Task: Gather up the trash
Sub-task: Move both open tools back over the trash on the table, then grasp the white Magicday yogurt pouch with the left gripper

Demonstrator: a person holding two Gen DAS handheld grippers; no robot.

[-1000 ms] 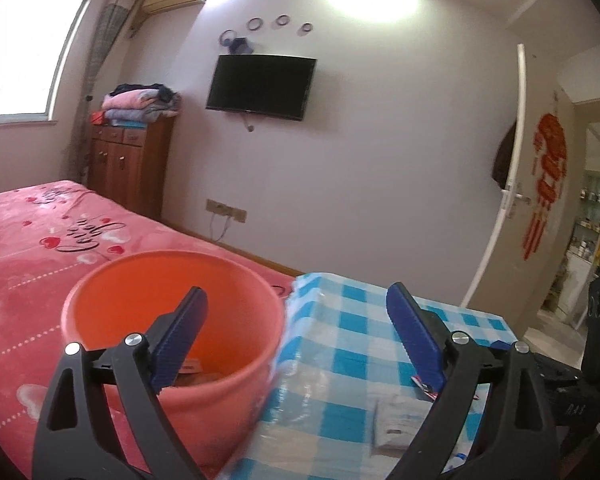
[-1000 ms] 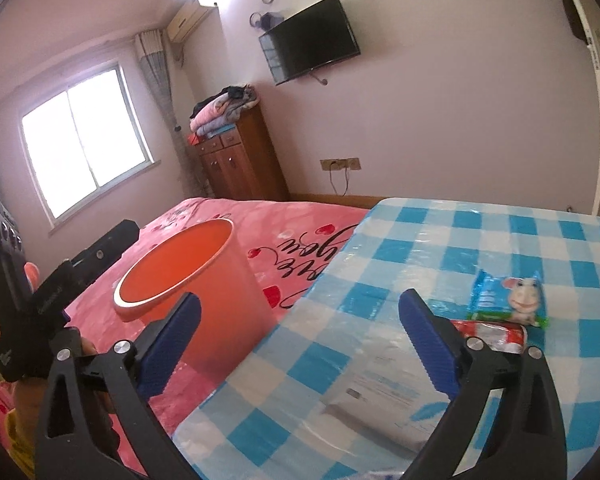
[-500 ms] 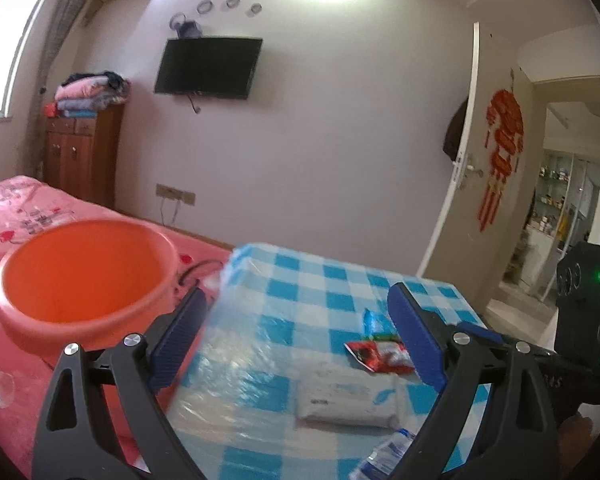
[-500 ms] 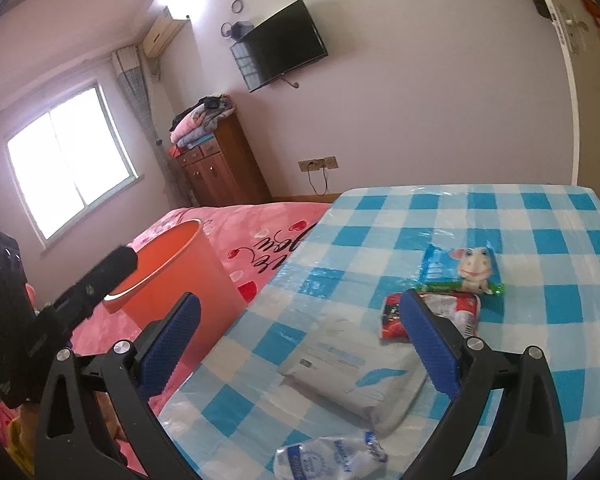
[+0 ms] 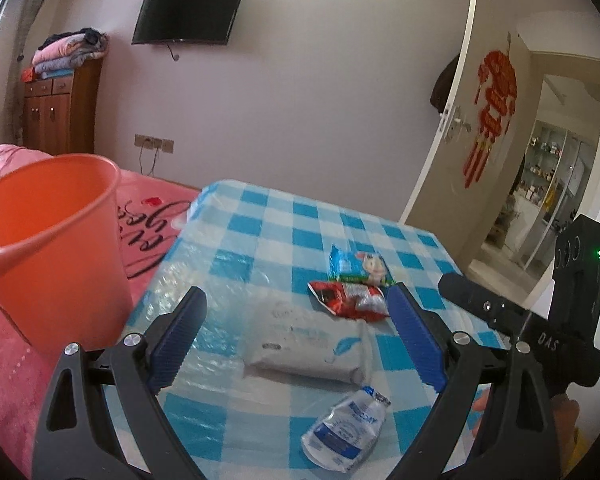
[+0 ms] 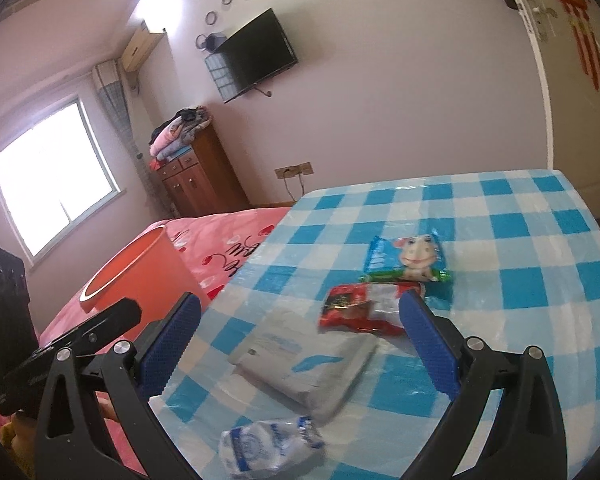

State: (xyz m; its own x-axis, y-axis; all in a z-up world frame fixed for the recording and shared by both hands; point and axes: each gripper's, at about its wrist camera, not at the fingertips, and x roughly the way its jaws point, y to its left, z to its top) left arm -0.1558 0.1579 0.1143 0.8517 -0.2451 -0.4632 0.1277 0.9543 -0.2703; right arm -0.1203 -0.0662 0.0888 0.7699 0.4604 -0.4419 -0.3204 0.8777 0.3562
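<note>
Barely started: four plastic wrappers [image 5: 342,302] on blue-checked bench [image 5: 260,216], orange plastic bucket [image 5: 48,236] waiting, both grippers [image 5: 296,340] [image 6: 300,344] wide open, empty.

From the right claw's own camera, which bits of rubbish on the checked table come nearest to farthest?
1. Crumpled blue-white pouch, just below the right claw.
2. White wipes pack, centre.
3. Red wrapper, beyond it, rightward.
4. Blue cartoon packet, farthest back.

Left tool [image 5: 296,334] and right tool [image 6: 300,340] side by side, both jaws wide apart, nothing between them.
</note>
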